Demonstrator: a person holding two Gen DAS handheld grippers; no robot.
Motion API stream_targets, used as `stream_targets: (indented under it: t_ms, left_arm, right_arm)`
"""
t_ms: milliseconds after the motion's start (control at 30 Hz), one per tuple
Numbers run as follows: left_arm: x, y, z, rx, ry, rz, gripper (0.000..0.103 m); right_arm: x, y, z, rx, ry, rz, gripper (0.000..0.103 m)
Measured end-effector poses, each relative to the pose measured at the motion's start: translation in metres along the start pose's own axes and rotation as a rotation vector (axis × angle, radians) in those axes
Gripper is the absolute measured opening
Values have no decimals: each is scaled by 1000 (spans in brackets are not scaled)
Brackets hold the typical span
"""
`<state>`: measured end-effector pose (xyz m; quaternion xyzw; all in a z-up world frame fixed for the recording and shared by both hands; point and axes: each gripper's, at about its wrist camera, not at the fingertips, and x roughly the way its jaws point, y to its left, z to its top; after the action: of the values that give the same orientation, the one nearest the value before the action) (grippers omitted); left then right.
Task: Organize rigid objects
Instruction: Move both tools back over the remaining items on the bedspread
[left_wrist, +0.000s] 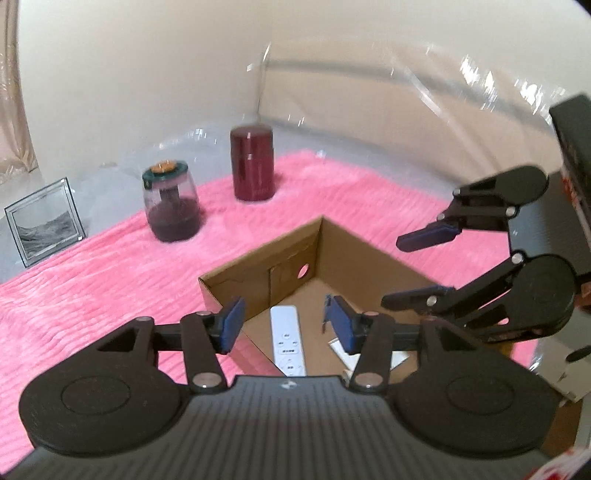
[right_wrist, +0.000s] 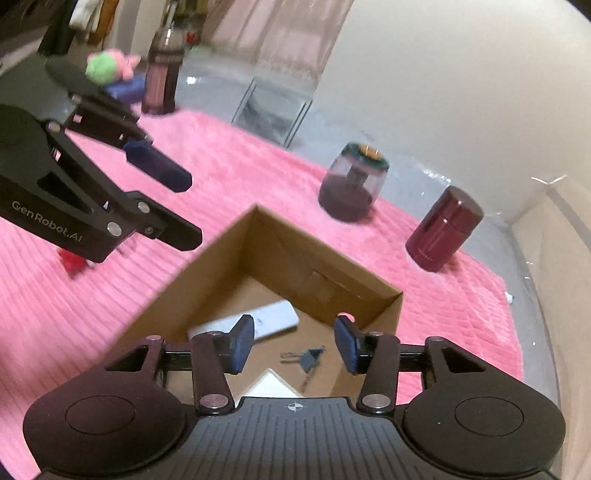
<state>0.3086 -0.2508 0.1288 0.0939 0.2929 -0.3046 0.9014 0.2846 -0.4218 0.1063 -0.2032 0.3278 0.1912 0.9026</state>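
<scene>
pink blanket (left_wrist: 110, 280), curtain (right_wrist: 295, 44), plush toy (right_wrist: 107, 68)

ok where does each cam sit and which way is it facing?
Left wrist: on the left gripper, angled down into the cardboard box; own open fingers below, right gripper at right.
Right wrist: on the right gripper, angled down into the box; left gripper at left.
Shared: box, white remote, maroon canister, glass jar, pink blanket.

The left gripper (left_wrist: 284, 325) is matte black plastic with a ribbed body, two round discs at five and seven o'clock, silver rivets along its linkages and dark blue pads (left_wrist: 232, 325). The right gripper (right_wrist: 293, 343) matches it. White "GenRobot.AI" lettering runs along the left gripper's side in the right wrist view.
</scene>
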Motion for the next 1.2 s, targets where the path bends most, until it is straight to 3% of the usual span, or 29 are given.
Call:
stream_targets:
  t_ms: [200, 333, 533, 767, 1033, 1200]
  left_arm:
    - [-56, 11, -27, -33, -80, 38, 59]
    - [-90, 22, -52, -85, -121, 49, 66]
    - [-141, 41, -100, -158, -156, 90, 69]
    - [-183, 60, -158, -127, -144, 195, 74]
    - [-211, 85, -221, -208, -114, 289, 92]
    - [-213, 104, -249, -268, -94, 318, 94]
  right_arm:
    - [-39, 39, 5, 83, -76, -8, 66]
    - [-61, 63, 5, 152, -136, 38, 77]
    - [-76, 105, 3, 176, -181, 92, 79]
    - [-76, 159, -7, 222, -225, 141, 80]
    - [-50, 214, -21, 255, -195, 174, 81]
    - [-31, 228, -26, 286, -164, 189, 81]
